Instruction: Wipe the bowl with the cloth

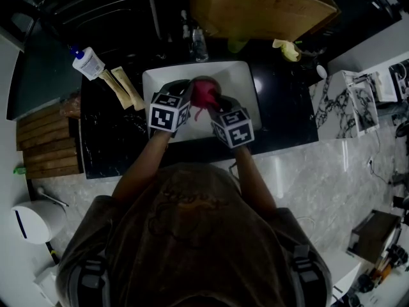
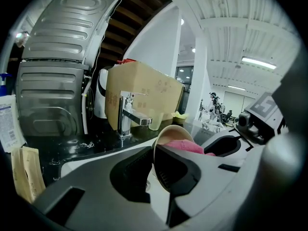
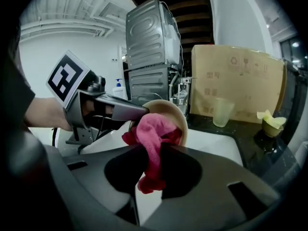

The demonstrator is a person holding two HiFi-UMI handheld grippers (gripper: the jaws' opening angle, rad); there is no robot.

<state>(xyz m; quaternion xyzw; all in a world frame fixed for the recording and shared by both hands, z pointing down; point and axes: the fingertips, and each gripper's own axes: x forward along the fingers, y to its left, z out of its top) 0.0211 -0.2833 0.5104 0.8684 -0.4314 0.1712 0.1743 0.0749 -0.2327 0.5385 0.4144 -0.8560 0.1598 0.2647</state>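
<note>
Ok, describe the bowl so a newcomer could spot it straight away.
Find the white sink set in the black counter. Above it the left gripper holds the bowl tilted by its rim. It is beige, and alone has a pink cloth pushed into it by the right gripper.

We see a white sink (image 1: 238,75) set in a black counter (image 1: 287,107), a cardboard box (image 3: 236,81) behind the faucet (image 2: 126,114), and a strip light (image 2: 259,62) on the white ribbed ceiling (image 2: 236,35).
</note>
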